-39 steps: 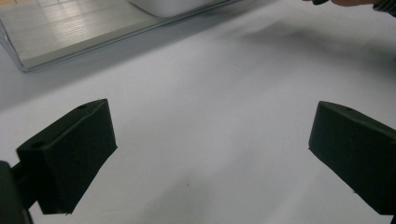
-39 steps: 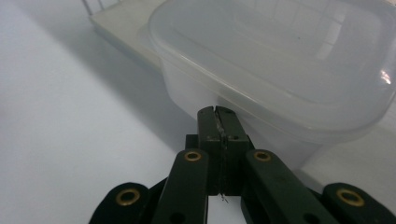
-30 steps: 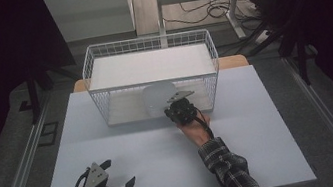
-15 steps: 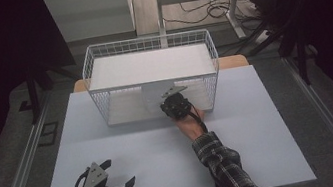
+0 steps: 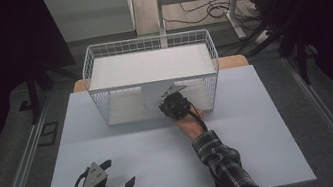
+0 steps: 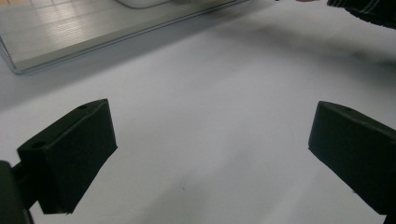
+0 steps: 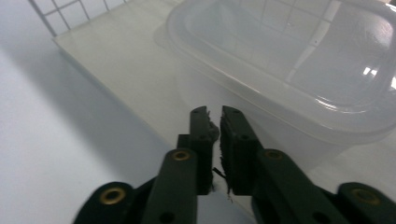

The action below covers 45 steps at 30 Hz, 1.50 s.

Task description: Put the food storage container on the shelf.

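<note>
A white wire basket (image 5: 146, 40) with a white board on top stands at the back middle of the table. Under that board sits a clear plastic container (image 7: 299, 60), faintly visible behind the mesh (image 5: 149, 101). My right gripper (image 5: 165, 105) is at the basket's front lower edge, its jaws shut with nothing between them (image 7: 214, 112), the tips just short of the container's rim. My left gripper (image 5: 120, 172) rests low at the table's near left, open, with bare white tabletop between its jaws (image 6: 210, 135).
The white tabletop (image 5: 260, 124) spreads around the basket. A plaid sleeve (image 5: 223, 160) reaches across the near right. Metal rails (image 5: 24, 166) run along both table sides, and cables lie on the floor behind.
My right gripper has shifted slightly left and forward, closer to the basket's front. The left gripper has stayed in place.
</note>
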Each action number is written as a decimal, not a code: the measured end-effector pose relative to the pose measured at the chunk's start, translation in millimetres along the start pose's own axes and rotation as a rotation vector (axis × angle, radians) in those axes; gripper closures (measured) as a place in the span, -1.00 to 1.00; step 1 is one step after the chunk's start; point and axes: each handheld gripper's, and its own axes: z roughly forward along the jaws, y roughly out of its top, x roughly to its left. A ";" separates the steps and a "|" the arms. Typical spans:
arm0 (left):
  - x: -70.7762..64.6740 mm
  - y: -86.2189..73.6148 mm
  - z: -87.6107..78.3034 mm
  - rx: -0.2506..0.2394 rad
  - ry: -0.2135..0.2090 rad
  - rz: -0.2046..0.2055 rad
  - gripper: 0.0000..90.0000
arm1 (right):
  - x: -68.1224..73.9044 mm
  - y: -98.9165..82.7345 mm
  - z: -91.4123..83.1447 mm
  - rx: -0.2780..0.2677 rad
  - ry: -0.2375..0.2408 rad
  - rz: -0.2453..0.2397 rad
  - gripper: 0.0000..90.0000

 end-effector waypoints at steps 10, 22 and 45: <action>-0.1 0.1 0.5 0.006 -0.001 -0.002 -0.99 | 6.5 -1.7 -11.0 -0.002 0.035 -0.016 0.40; 0.1 0.4 1.6 0.010 -0.006 -0.004 -0.99 | 9.9 -2.3 -30.9 -0.023 0.062 0.008 -0.10; 1.6 0.4 3.7 0.040 -0.025 -0.033 -0.98 | 22.7 -40.0 -82.4 -0.010 0.092 -0.018 -0.81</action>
